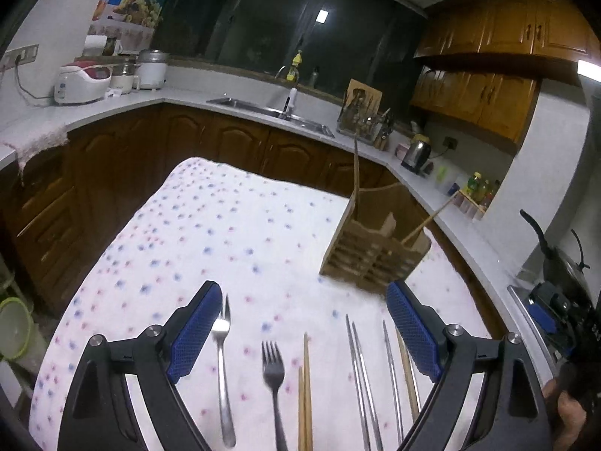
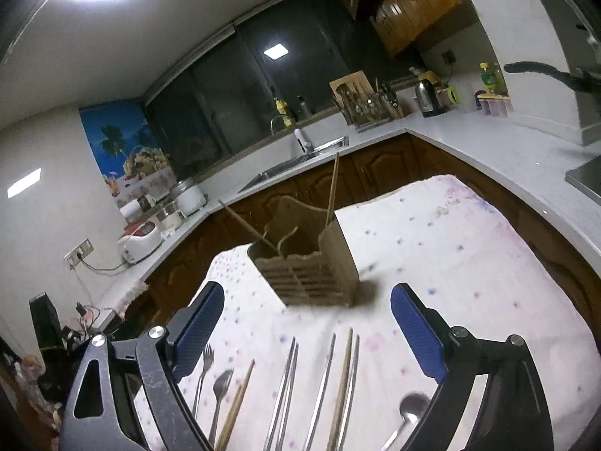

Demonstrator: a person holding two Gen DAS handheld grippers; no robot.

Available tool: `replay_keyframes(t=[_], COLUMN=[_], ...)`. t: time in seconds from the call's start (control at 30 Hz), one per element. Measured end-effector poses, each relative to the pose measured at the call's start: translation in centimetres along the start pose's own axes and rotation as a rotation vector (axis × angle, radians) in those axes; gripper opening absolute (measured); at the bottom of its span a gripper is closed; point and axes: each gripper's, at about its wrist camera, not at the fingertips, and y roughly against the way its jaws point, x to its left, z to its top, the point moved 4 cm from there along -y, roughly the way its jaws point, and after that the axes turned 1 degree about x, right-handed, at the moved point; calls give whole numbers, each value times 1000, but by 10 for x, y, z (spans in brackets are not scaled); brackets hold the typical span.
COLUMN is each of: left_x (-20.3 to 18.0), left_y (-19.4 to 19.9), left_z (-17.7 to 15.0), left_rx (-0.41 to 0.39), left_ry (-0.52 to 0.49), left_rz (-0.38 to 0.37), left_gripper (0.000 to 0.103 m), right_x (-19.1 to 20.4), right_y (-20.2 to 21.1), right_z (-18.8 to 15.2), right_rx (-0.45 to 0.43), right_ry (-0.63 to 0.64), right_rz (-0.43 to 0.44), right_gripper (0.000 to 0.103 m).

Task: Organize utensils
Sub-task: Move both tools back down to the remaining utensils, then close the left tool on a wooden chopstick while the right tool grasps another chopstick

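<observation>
Utensils in a row on my floral-cloth table (image 1: 210,225) just in front of the wooden holder (image 1: 370,259), forks (image 1: 273,372), chopsticks (image 1: 306,387), a spoon (image 2: 411,407), my left gripper (image 1: 302,334) and right gripper (image 2: 306,329) both above them, fingers spread wide, grasping nothing

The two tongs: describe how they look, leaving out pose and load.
Both look alike. The left tongs have black, curved, open-framed arms with triangular cut-outs, silver round pivot bolts, and flat blue pads with a fine diamond-textured surface. The right tongs have the same black frame, silver bolts and blue pads; their frame shows pale scuff marks. No cables or sleeves are visible.
</observation>
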Motion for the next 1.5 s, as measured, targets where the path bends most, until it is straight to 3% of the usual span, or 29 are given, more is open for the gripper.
replay_keyframes(t=[0.43, 0.97, 1.1, 1.13, 1.3, 1.33, 1.5], left_x=[0, -24, -33, -35, -43, -43, -44], left_y=[28, 5, -7, -11, -32, -38, -72], left_z=[-25, -33, -34, -34, -34, -34, -36], left_rx=[64, 164, 203, 213, 272, 291, 382], left_ry=[-7, -106, -141, -152, -164, -159, -171], left_rz=[14, 59, 53, 49, 10, -7, -14], left_gripper=[89, 89, 84, 79, 65, 58, 42], right_x=[-8, 0, -5, -6, -7, -6, -6], right_y=[26, 4, -6, -8, -28, -33, -61], right_z=[-54, -74, -77, -77, -80, -80, -86], right_rx=[81, 170, 199, 204, 255, 266, 336], right_ry=[29, 79, 71, 75, 90, 92, 97], right_rz=[-65, -98, -106, -108, -115, -114, -105], right_gripper=[92, 92, 91, 89, 61, 54, 45])
